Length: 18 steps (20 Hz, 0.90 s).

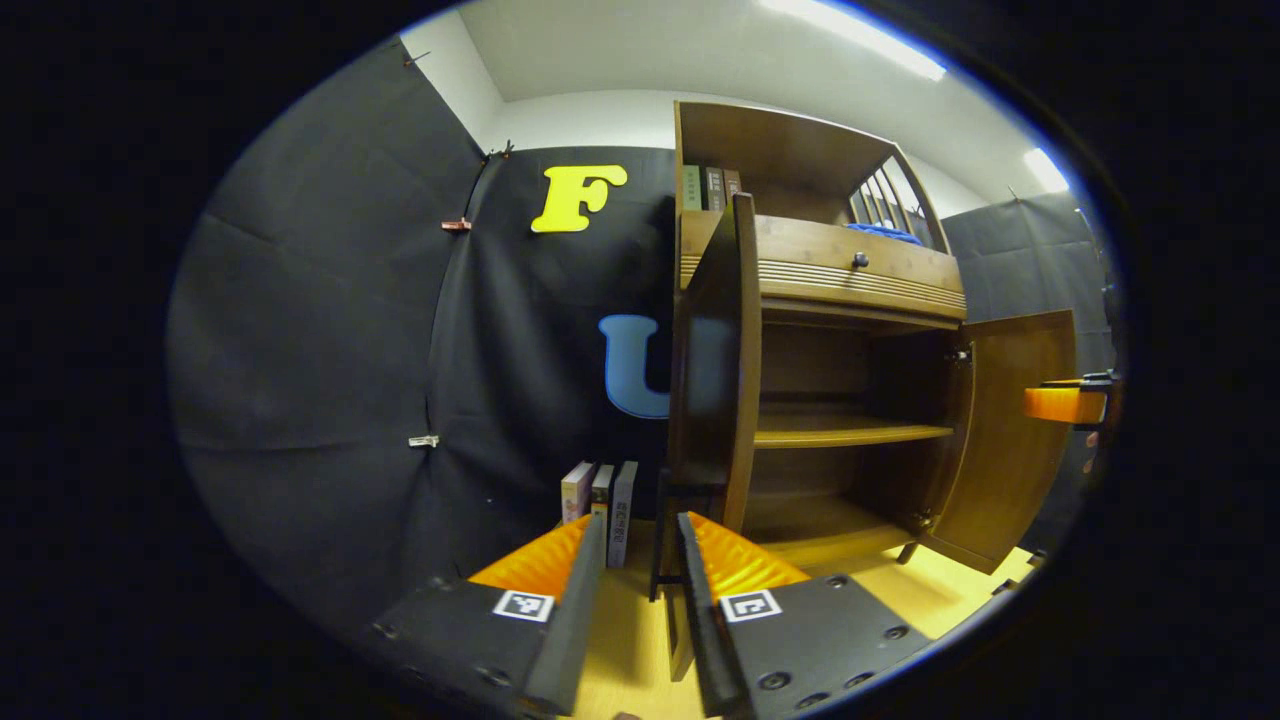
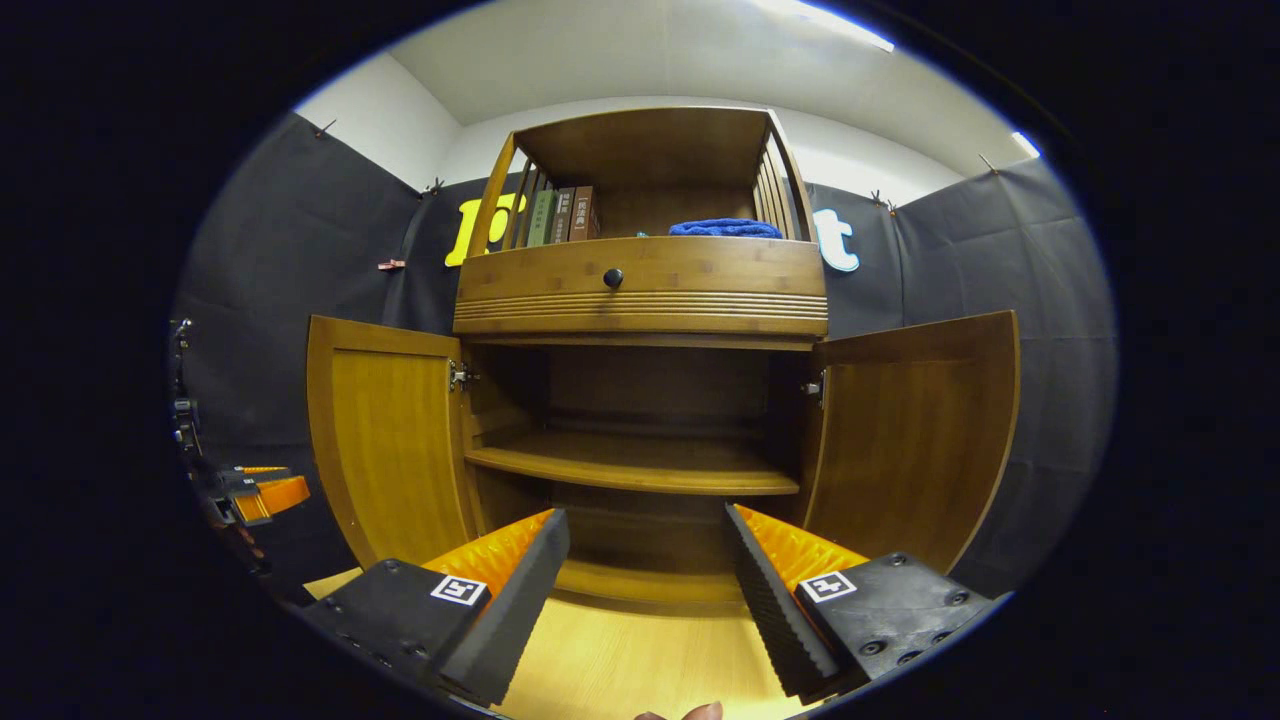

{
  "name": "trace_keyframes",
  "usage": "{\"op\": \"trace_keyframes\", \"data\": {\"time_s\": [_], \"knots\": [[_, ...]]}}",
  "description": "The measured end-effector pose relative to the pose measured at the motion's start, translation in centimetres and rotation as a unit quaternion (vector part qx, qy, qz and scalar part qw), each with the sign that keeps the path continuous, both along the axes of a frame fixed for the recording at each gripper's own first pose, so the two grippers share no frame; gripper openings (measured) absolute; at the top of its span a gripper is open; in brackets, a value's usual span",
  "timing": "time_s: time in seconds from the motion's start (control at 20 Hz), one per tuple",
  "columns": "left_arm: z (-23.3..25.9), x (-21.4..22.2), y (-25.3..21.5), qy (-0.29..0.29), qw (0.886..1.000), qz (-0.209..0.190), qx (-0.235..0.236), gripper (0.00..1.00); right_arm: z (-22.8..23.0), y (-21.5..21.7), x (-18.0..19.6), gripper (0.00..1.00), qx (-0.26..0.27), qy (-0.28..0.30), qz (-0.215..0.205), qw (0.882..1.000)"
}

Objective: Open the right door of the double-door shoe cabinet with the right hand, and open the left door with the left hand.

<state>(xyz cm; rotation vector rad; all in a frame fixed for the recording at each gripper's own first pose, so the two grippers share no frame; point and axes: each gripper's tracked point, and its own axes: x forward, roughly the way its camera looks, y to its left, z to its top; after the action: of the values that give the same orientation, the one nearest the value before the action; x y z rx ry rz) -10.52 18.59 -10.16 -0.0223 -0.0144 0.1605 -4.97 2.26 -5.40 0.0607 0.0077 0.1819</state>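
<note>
Black cloth backs the brown double-door wooden shoe cabinet, both doors swung out. Left gripper narrow and right gripper wide, both empty; withdraw straight, clear of the left door edge.

Both doors — left door, right door — stand swung wide on the shoe cabinet.

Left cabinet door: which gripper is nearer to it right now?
Left. The left gripper sits right at the free edge of the left door. The right gripper is centred before the open cabinet, back from both doors.
</note>
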Motion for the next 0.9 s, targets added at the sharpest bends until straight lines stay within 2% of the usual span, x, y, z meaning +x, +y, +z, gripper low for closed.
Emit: {"op": "trace_keyframes", "data": {"time_s": [0.2, 0.3, 0.4, 0.5, 0.75, 0.9], "knots": [[1.5, -1.1, -1.8, -0.013, 1.0, 0.0, 0.001, 0.93, 0.2, 0.6, 1.0, 0.98, 0.005, -0.003, -0.003, 1.0], [2.1, -1.3, -3.7, -0.017, 1.0, -0.016, -0.001, 0.96, 0.7, 0.0, 1.4, 0.98, 0.004, -0.012, -0.021, 1.0], [2.5, -1.5, -5.4, -0.017, 1.0, -0.025, -0.004, 0.95, 0.8, -0.4, 1.8, 0.95, 0.002, -0.018, -0.033, 0.999], [2.3, -1.4, -7.5, -0.015, 0.999, -0.038, -0.016, 0.95, 1.0, -1.0, 2.2, 0.98, 0.0, -0.024, -0.042, 0.999], [2.6, -0.6, -11.0, -0.015, 0.999, -0.044, -0.007, 0.94, 1.7, -2.9, 3.4, 0.95, -0.008, -0.04, -0.066, 0.997], [2.7, 0.5, -12.3, -0.013, 0.999, -0.048, -0.007, 0.94, 1.3, -2.6, 4.0, 0.95, -0.018, -0.034, -0.065, 0.997]]}}
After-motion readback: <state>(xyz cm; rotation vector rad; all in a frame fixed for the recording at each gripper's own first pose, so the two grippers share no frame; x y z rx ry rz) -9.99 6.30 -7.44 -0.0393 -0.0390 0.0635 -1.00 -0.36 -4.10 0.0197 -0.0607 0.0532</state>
